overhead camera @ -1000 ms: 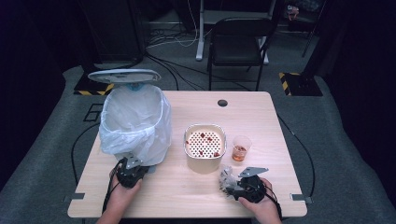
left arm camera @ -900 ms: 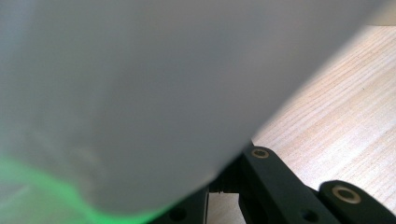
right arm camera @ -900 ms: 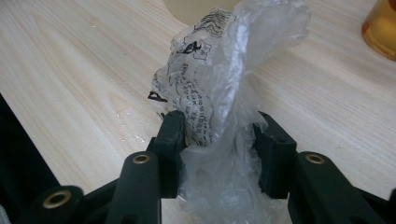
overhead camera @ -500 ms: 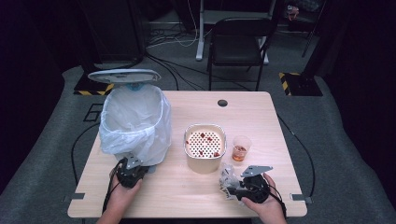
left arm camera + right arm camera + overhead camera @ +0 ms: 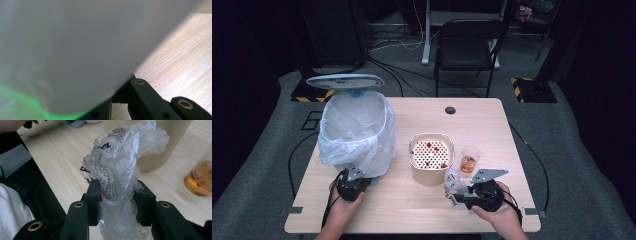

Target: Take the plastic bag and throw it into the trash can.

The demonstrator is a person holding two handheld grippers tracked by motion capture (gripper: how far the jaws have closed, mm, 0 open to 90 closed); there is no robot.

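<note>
My right gripper is at the front right of the table, just above it, and is shut on a crumpled clear plastic wrapper with black print. In the right gripper view the wrapper bulges up between the two black pads of the right gripper. My left gripper rests at the foot of the bin, which is lined with a white bag. In the left gripper view the white bag hangs close over the jaws and hides their tips.
The bin's grey lid stands open behind it. At mid-table is a beige container with a perforated insert and red bits. Beside it stands a plastic cup of orange liquid. A chair is beyond the table.
My right gripper has risen a little with the wrapper held in it. The left hand has kept still by the bin.
</note>
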